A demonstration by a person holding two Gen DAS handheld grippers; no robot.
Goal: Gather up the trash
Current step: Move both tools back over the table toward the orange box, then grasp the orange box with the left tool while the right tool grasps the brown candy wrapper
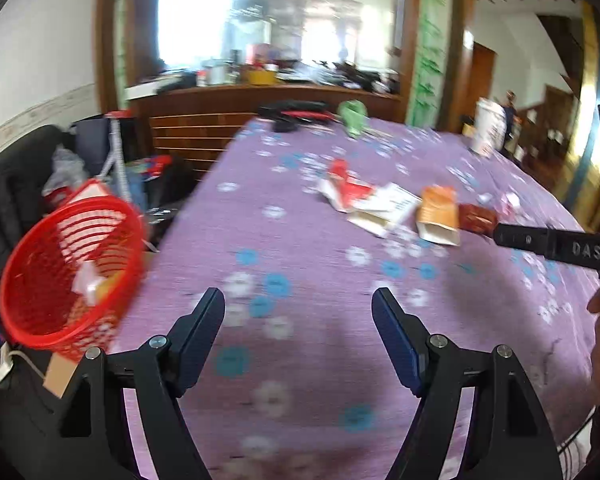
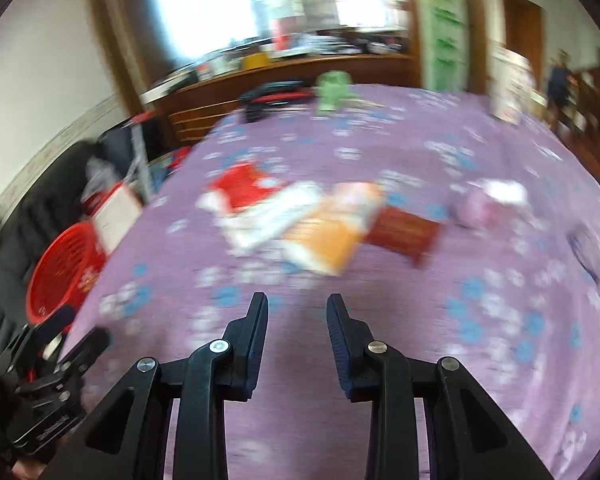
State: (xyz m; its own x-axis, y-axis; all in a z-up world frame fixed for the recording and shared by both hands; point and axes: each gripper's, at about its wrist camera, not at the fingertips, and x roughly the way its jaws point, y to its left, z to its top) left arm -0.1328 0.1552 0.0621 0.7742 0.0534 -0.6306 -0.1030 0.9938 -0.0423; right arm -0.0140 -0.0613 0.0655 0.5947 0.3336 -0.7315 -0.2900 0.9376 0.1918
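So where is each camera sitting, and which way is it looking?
Left wrist: rides on the left hand-held gripper, low over the purple tablecloth, facing the wrappers; red basket to its left; the right hand-held gripper's finger pokes in at the right edge; own jaws wide open.
Right wrist: rides on the right hand-held gripper, facing the orange packet; own jaws open, narrower; left hand-held gripper at lower left.
Shared: tablecloth, wrapper pile, red basket, green bag.

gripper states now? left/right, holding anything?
Left gripper: open wide, empty, over the purple flowered tablecloth.
Right gripper: open, narrower gap, empty, short of the orange wrapper.
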